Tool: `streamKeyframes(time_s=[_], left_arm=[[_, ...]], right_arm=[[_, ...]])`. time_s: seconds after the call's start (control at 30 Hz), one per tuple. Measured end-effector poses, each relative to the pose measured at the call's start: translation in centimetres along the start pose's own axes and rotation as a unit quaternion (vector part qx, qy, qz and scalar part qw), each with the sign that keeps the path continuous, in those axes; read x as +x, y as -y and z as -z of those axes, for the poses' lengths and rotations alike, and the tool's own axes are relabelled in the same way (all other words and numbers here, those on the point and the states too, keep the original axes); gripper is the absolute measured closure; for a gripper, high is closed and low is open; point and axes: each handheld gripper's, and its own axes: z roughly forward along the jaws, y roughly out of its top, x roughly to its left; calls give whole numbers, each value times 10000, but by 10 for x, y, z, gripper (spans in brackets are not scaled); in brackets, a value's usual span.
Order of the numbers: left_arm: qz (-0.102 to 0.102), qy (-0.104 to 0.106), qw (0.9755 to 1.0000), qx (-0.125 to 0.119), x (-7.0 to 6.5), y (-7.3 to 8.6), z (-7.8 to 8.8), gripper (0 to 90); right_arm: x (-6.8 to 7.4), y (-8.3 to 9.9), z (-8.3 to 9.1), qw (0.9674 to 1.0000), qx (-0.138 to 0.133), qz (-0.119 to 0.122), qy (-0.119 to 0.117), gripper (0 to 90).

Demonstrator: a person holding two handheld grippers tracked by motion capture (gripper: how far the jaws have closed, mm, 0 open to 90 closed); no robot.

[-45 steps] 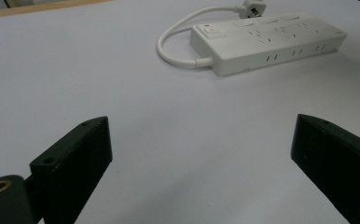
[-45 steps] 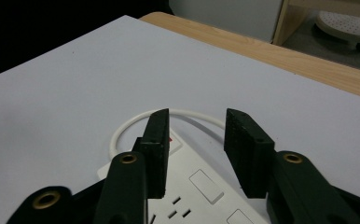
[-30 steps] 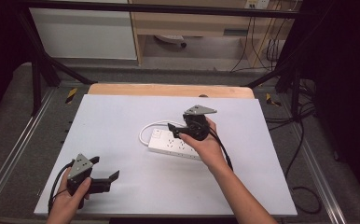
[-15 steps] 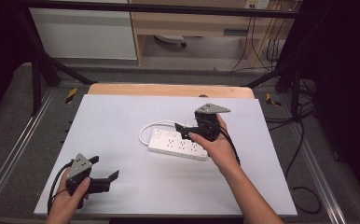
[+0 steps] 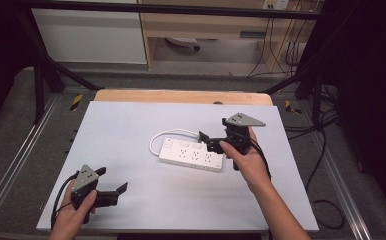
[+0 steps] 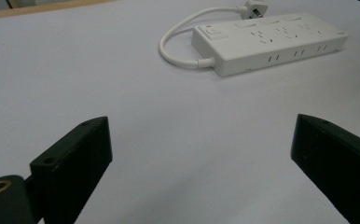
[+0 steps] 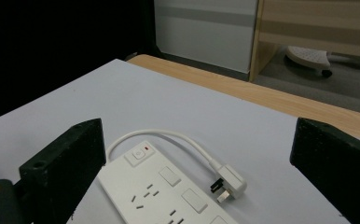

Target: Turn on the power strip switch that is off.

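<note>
High view shows a white power strip lying flat near the middle of the pale table, its long axis running left to right, with a short white cord looping from its left end round the far side to a plug that rests on the table just beyond the strip's far edge. The right gripper hovers over the right end of the strip with its jaws spread wide and nothing between them; in the right gripper view the plug and the strip's switch end lie between and below the two black jaws. The left gripper sits at the near left of the table, well apart from the strip, also wide open and empty; its own view looks across bare table towards the strip.

The strip looks like a rigid plastic box, light enough for one gripper, but smooth and glossy, so it could slip if pinched on its broad faces. Its long side walls seem the safer hold, near the middle so it does not tip. The cord is stiff yet springy and would probably drag the plug along. The plug itself is small and hard, best gripped across its flat sides, clear of the prongs.
</note>
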Motion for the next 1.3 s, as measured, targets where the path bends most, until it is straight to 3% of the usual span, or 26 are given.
streamKeyframes(time_s=[0.37,0.93,1.3], left_arm=[[8,-7,10000,0,0,0,0,53],[50,-26,10000,-62,1,0,1,53],[81,-49,9999,-66,2,0,1,53]], right_arm=[[-11,11,27,9996,-181,145,183,47],[-41,42,78,9978,-493,9,448,69],[-55,67,101,9965,-490,-56,677,68]])
